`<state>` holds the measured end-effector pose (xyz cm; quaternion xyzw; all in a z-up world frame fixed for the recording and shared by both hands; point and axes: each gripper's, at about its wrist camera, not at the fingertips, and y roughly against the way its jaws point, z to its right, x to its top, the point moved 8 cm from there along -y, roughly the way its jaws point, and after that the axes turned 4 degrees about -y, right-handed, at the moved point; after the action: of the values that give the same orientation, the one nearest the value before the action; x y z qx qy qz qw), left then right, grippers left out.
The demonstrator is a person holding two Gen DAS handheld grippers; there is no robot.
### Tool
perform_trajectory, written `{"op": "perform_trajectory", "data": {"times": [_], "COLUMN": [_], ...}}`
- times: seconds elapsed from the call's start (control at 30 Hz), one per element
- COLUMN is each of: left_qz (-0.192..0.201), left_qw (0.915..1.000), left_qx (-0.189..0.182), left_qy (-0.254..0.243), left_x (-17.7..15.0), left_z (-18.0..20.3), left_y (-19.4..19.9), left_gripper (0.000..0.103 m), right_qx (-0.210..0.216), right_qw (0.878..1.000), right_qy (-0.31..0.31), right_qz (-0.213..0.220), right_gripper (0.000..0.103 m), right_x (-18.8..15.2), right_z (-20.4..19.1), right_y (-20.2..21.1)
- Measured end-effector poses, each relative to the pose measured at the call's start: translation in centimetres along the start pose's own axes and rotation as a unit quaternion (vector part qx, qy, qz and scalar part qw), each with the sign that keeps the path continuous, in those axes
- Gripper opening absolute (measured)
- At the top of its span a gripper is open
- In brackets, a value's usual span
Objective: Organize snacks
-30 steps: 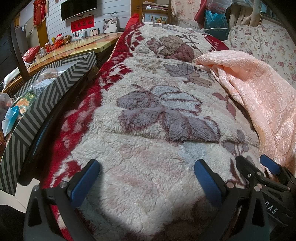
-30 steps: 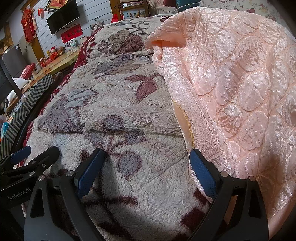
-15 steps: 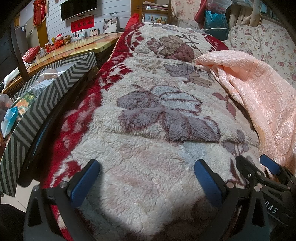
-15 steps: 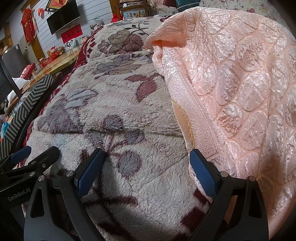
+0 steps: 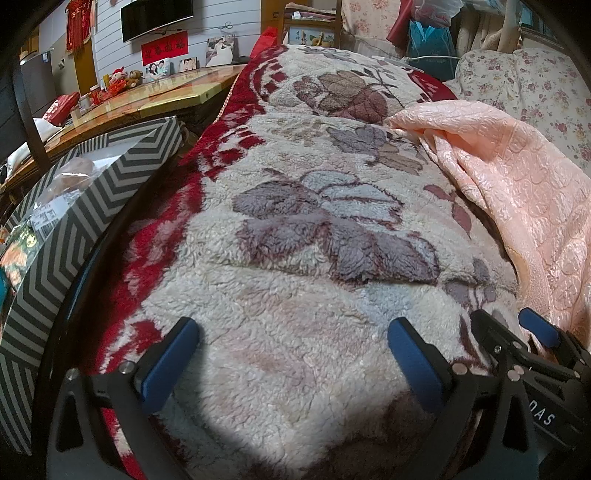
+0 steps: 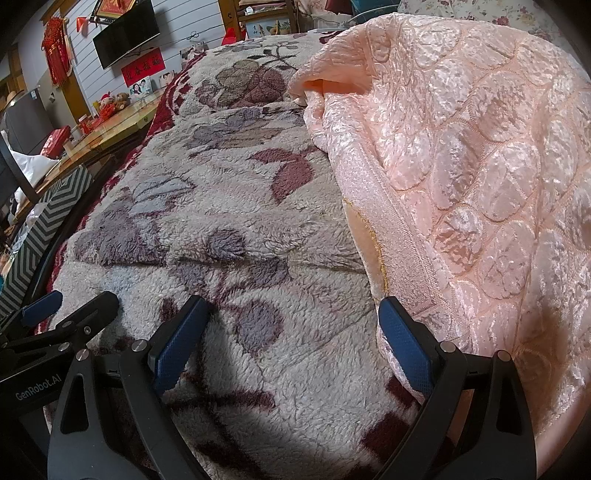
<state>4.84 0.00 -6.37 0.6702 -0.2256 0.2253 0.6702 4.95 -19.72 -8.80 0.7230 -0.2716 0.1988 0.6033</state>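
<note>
Left wrist view: closest to the camera, the left gripper point(image 5: 291, 347) has its two blue-padded fingers spread wide with nothing between them, low over a fleece blanket point(image 5: 303, 229) printed with grey and maroon leaves on cream, edged in red. At the lower right edge, the tips of the right gripper point(image 5: 513, 328) poke in just beside it. Left of the blanket runs a box point(image 5: 70, 236) with a grey-and-white chevron wall. Inside it lie the snacks point(image 5: 26, 240): crinkled packets, one green and orange, one clear wrapper showing something brown; labels are too small to read. Right of the blanket lies a peach quilt point(image 5: 517, 177). Farther off stand a glossy wooden table point(image 5: 155, 96) with photos and toys, and a wall TV point(image 5: 157, 18).

The right wrist view shows the right gripper point(image 6: 291, 325), likewise wide apart and holding nothing, over the same blanket point(image 6: 221, 206). Its right finger point(image 6: 402, 343) sits at the edge of the quilt point(image 6: 472, 155), which fills the right half here, its embossed shell pattern plain. The left gripper's point(image 6: 70, 302) tips appear at lower left. Only the box's point(image 6: 48, 218) outer wall shows; its contents are hidden from this side.
</note>
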Motion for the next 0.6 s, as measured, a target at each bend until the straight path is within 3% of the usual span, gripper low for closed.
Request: {"op": "perform_trajectory", "data": {"times": [0.6], "left_qz": [0.0], "left_qw": [1.0], "left_qx": [0.0], "left_qy": [0.0], "left_x": [0.0], "left_z": [0.0], "left_y": [0.0], "left_gripper": [0.103], "right_qx": [-0.002], "right_qw": [1.0], "right_qy": [0.002], "right_qz": [0.001], "right_gripper": [0.094], "right_x": [-0.14], "right_z": [0.17], "right_y": [0.14]}}
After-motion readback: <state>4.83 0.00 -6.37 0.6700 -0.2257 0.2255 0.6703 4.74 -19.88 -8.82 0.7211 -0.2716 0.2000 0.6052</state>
